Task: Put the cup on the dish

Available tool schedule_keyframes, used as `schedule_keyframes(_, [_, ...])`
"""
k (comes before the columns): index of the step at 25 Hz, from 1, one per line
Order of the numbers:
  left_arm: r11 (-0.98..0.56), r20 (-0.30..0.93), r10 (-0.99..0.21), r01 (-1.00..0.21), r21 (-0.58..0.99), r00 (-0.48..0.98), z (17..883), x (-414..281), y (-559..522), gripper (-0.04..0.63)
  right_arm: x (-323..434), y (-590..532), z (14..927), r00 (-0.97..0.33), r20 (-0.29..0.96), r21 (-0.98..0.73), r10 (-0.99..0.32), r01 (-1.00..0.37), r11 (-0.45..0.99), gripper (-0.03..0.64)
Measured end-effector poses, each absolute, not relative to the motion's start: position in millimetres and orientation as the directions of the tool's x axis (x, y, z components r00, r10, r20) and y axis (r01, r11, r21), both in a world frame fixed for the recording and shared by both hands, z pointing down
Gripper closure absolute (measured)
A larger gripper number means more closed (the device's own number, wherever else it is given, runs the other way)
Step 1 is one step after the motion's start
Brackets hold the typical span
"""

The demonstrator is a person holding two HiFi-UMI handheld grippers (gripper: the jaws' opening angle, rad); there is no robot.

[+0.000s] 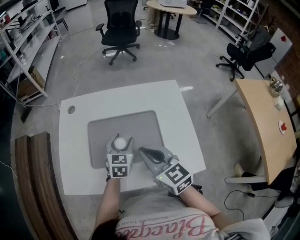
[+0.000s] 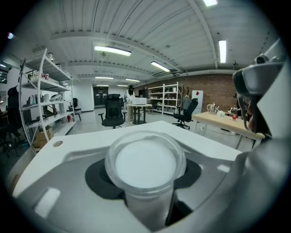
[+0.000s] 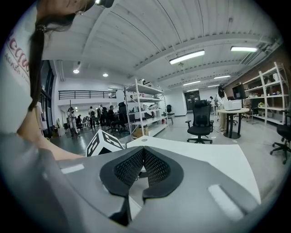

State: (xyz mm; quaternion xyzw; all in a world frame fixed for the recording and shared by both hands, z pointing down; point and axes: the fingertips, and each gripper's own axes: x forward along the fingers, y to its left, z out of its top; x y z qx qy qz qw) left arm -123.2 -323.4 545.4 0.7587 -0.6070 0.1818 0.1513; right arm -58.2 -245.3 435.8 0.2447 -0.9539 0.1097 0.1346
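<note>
A clear plastic cup (image 1: 120, 143) with a white inside sits between the jaws of my left gripper (image 1: 121, 139), which is shut on it above the near edge of a grey mat (image 1: 136, 124). In the left gripper view the cup (image 2: 145, 166) fills the middle and stands upright between the dark pads. My right gripper (image 1: 141, 149) hovers just to the right of it, over the mat's near right corner. Its ribbed pads (image 3: 154, 167) meet with nothing between them, so it is shut. I see no dish in any view.
The mat lies on a white table (image 1: 93, 103) with a round grommet (image 1: 71, 109) at its far left. A black office chair (image 1: 120, 28) and a round table (image 1: 171, 9) stand beyond. A wooden desk (image 1: 262, 122) is at right, shelves (image 1: 28, 37) at left.
</note>
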Motion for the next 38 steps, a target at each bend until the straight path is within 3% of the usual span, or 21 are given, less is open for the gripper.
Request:
schedule_keyframes(8, [-0.211, 0.521, -0.838, -0.977, -0.033, 0.164, 576.1, -126.5, -340.8, 0.351, -46.6, -263.8, 446.8, -0.818, 0.337, -0.166, -0.467, -0.540, 0.825, 0.615])
schedule_keyframes(19, [-0.232, 0.565, -0.797, -0.972, 0.038, 0.212, 595.7, -126.7, -351.8, 0.343, -46.9, -267.3, 444.4, -0.806, 0.325, -0.171, -0.494, -0.564, 0.808, 0.615])
schedule_keyframes(20, [-0.237, 0.568, -0.791, -0.970, 0.061, 0.229, 597.5, -125.1, -351.5, 0.312, -48.0, -264.9, 443.2, -0.808, 0.325, -0.169, -0.492, -0.562, 0.810, 0.615])
schedule_keyframes(22, [-0.242, 0.564, -0.785, -0.965, 0.099, 0.255, 599.4, -123.2, -350.2, 0.176, -49.7, -259.5, 440.6, -0.811, 0.320, -0.167, -0.490, -0.557, 0.813, 0.615])
schedule_keyframes(23, [-0.245, 0.562, -0.786, -0.964, 0.103, 0.260, 598.1, -122.6, -348.5, 0.148, -50.0, -256.7, 439.9, -0.811, 0.318, -0.166, -0.491, -0.557, 0.814, 0.615])
schedule_keyframes(30, [-0.216, 0.527, -0.819, -0.972, 0.087, 0.229, 571.0, -131.0, -319.1, 0.130, -52.2, -234.0, 431.5, -0.801, 0.292, -0.147, -0.523, -0.578, 0.802, 0.615])
schedule_keyframes(31, [-0.206, 0.509, -0.832, -0.975, 0.083, 0.219, 562.7, -133.8, -313.6, 0.147, -53.3, -230.1, 429.6, -0.799, 0.287, -0.144, -0.529, -0.582, 0.801, 0.615])
schedule_keyframes(36, [-0.159, 0.419, -0.893, -0.986, 0.041, 0.161, 520.8, -144.0, -283.6, 0.406, -56.2, -208.8, 421.7, -0.795, 0.274, -0.120, -0.541, -0.586, 0.801, 0.615])
schedule_keyframes(38, [-0.130, 0.373, -0.918, -0.990, 0.047, 0.138, 502.7, -147.2, -271.3, 0.557, -58.0, -200.3, 419.3, -0.794, 0.273, -0.114, -0.544, -0.588, 0.801, 0.615])
